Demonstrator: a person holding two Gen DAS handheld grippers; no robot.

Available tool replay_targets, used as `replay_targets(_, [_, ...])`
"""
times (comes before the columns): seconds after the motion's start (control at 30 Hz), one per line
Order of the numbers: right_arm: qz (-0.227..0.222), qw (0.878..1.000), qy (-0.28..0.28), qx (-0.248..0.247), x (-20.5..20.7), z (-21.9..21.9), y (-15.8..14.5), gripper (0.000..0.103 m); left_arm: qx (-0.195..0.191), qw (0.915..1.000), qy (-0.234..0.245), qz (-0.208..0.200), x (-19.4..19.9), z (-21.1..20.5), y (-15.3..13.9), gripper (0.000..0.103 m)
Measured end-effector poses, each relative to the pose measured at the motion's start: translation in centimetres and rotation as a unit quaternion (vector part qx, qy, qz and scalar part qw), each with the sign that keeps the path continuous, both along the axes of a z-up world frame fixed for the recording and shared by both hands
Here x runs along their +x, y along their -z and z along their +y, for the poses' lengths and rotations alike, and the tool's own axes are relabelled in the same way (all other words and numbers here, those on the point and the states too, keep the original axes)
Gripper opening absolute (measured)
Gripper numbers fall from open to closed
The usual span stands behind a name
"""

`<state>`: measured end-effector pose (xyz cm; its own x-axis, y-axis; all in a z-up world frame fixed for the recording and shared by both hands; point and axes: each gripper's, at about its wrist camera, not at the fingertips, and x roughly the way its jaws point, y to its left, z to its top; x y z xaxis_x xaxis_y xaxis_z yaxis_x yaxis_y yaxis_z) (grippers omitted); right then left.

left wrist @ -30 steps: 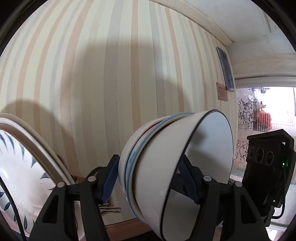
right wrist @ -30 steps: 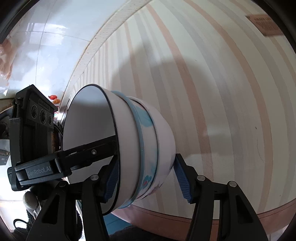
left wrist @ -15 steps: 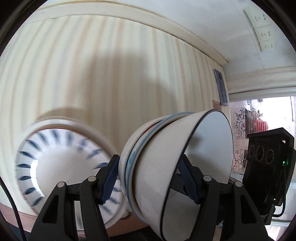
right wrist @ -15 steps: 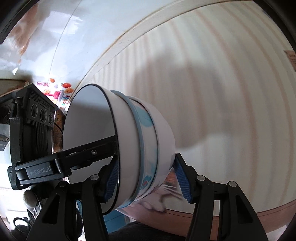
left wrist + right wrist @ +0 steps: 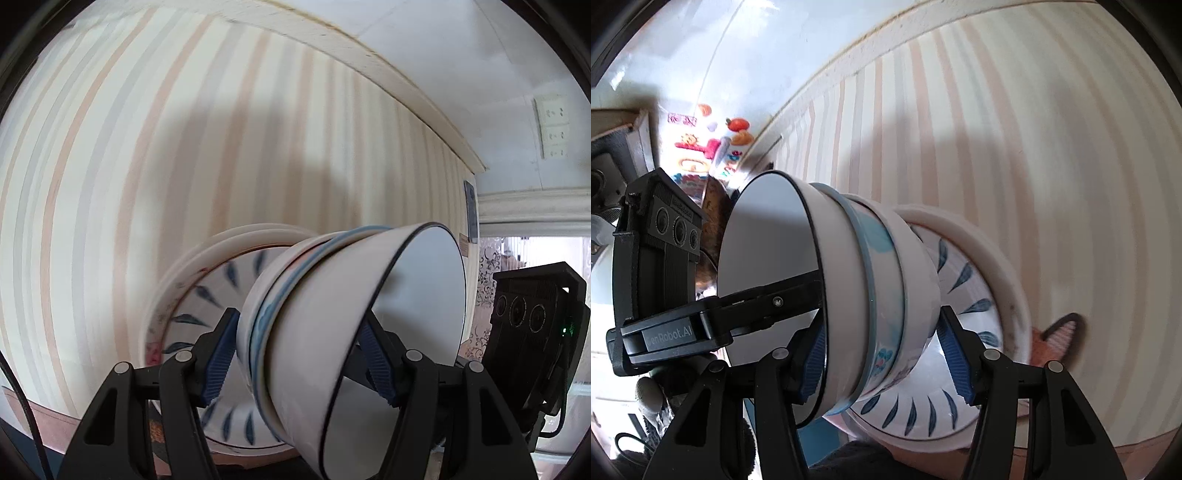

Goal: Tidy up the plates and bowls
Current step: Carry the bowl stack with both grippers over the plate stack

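Observation:
A stack of three nested white bowls (image 5: 332, 314), the middle one with a blue rim, hangs on its side between both grippers. My left gripper (image 5: 297, 358) is shut on the stack, one blue pad on the outer base and the other inside the mouth. From the opposite side my right gripper (image 5: 882, 354) is shut on the same bowls (image 5: 849, 277). Just behind the bowls' base lies a stack of white plates (image 5: 207, 295), the top one painted with blue leaves (image 5: 967, 288). I cannot tell whether bowls and plates touch.
The plates rest on a cloth with cream, peach and grey stripes (image 5: 110, 184) that fills both views. An orange and pink ear-shaped object (image 5: 1060, 339) lies beside the plates. A wall socket (image 5: 553, 125) and lace-curtained window (image 5: 491, 288) are far right; colourful stickers (image 5: 713, 144) far left.
The plate stack has slid from the edge of both views to just behind the bowls, so the bowls now sit in front of it. Both grips are unchanged.

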<state>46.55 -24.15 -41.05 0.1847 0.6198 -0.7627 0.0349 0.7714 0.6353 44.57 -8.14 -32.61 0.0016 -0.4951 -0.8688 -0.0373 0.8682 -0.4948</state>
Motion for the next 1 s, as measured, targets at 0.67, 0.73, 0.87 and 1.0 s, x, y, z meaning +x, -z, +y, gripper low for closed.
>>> replay_targets(0.67, [0.01,1.0,-0.006,-0.017,-0.5,1.6,1.2,0.059,0.004,0.9996,0.026,0.003,-0.7,0.2,1.4,0.062])
replay_targets(0.73, [0.008,1.0,-0.006,-0.019,-0.6,1.5,1.0,0.059,0.004,0.9996,0.026,0.003,-0.6,0.2,1.4,0.062])
replay_targets(0.87, [0.007,1.0,-0.008,-0.024,-0.6,1.4,0.8,0.059,0.001,0.9997,0.025,0.005,-0.5,0.3,1.6,0.062])
replay_targets(1.0, [0.001,1.0,-0.007,-0.028,-0.8,1.2,0.2,0.059,0.015,0.9994,0.03,-0.008,-0.8,0.5,1.1,0.062])
